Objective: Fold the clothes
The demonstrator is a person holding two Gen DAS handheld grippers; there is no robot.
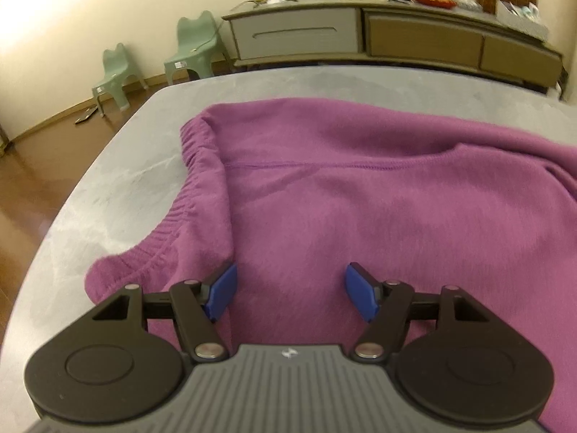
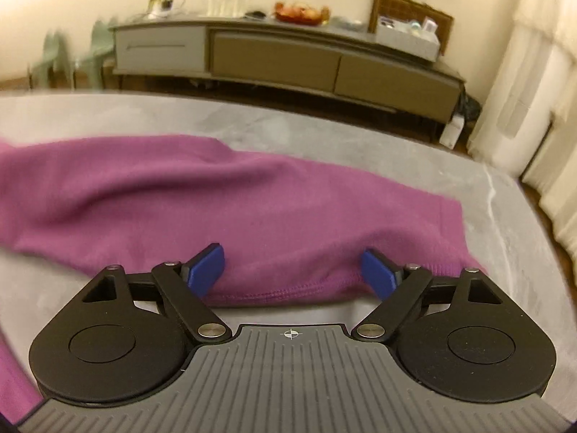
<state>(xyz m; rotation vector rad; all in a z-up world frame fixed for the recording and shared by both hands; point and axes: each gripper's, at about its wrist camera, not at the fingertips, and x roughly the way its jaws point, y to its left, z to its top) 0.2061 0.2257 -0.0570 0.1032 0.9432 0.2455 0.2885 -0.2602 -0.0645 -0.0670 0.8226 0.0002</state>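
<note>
My left gripper and right gripper both sit spread wide, holding nothing. The purple fleece garment lies across the centre of the grey marbled table, its ribbed waistband at frame left. I judge folding barely begun: it lies rumpled, with no tidy fold showing.

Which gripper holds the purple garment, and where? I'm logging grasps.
Neither. The left gripper and right gripper are open over the garment, gripping nothing.
</note>
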